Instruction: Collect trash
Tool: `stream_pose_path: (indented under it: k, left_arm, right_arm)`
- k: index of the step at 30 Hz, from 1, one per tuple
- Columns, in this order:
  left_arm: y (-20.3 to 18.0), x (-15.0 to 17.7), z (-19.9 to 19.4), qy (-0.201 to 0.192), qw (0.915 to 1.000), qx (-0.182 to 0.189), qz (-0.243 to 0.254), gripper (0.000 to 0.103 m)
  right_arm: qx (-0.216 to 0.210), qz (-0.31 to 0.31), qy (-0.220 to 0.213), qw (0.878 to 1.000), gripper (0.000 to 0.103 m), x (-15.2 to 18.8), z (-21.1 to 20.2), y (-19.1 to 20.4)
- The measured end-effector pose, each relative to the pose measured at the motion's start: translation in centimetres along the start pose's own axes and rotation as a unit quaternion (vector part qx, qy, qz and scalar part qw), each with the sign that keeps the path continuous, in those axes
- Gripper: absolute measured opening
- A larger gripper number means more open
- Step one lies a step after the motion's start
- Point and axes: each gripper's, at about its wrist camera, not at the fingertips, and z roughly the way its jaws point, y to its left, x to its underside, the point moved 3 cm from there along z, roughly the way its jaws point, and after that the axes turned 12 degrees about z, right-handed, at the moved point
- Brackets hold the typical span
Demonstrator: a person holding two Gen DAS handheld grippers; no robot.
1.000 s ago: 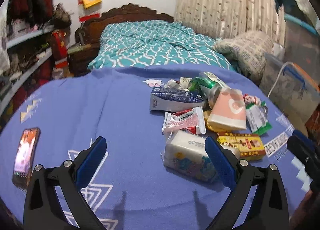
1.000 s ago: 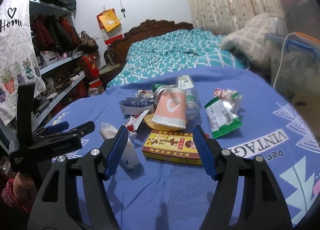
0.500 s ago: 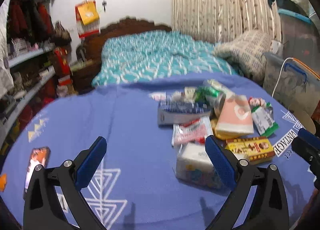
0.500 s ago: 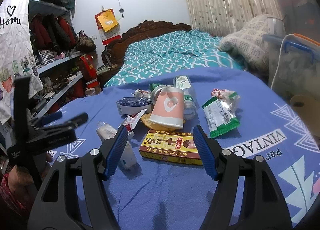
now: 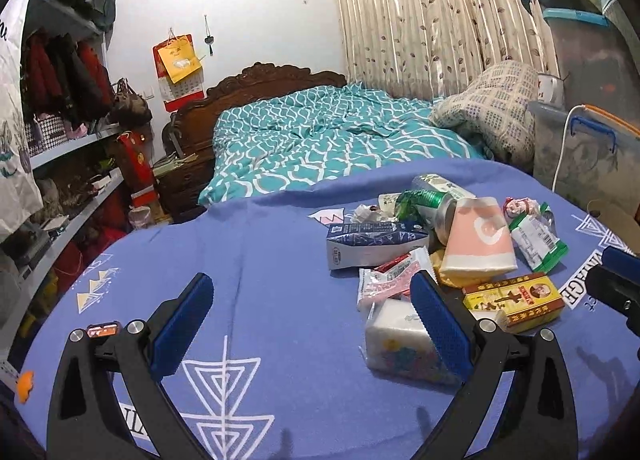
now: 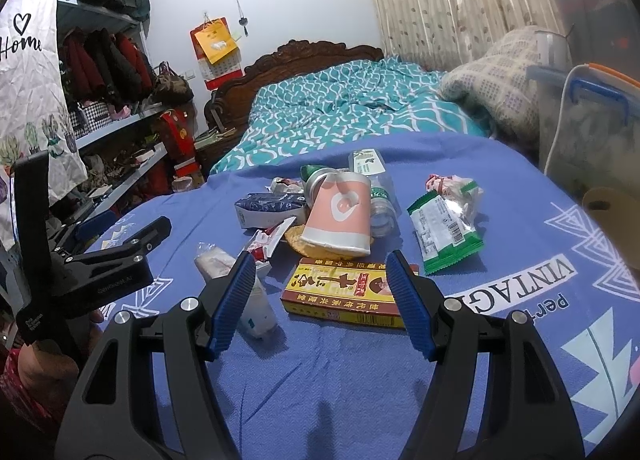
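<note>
Pink and white, a paper cup (image 6: 338,215) lies on its side at the middle of a heap of trash on the blue-clothed worktop (image 6: 320,372), its mouth toward the right wrist camera. A green can (image 5: 426,203) and a clear plastic bottle (image 6: 374,183) lie behind it, a blue-and-white carton (image 5: 370,244) to its left, and a green snack packet (image 6: 444,232) to its right. A red-and-white wrapper (image 5: 390,280) lies in front of the carton. Nearest the cameras are a yellow-and-red box (image 6: 346,292) with Chinese print and a white tissue pack (image 5: 404,344).

Something flat and yellow under the cup is mostly covered and hard to name. The small crumpled scraps behind the carton are too small to make out.

The left gripper (image 5: 310,324) hangs above the cloth with jaws spread wide and nothing between them; its right finger overlaps the tissue pack in the left wrist view. The right gripper (image 6: 322,300) is also wide open and empty, with the box seen between its fingers. Only the left wrist view shows a phone (image 5: 103,330) near the worktop's left edge; only the right wrist view shows the box's full face and the whole bottle.
</note>
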Motion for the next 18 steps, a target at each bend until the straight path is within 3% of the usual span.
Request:
stream_pose_path:
  k: [9,14,18]
  left_arm:
    - [-0.1,0.5,0.4,0.010,0.9999,0.004,0.003,0.094]
    - [0.0,1.3,1.4,0.042,0.9991,-0.001,0.007,0.094]
    - [0.0,1.7,2.1,0.065,0.9977,0.018,-0.005,0.094]
  right_arm:
    - [0.000,0.002,0.004,1.000,0.069,0.2,0.2,0.0]
    - [0.000,0.001,0.009,1.000,0.069,0.4,0.5,0.1]
    - [-0.001,-0.001,0.010,1.000,0.069,0.5,0.6,0.2]
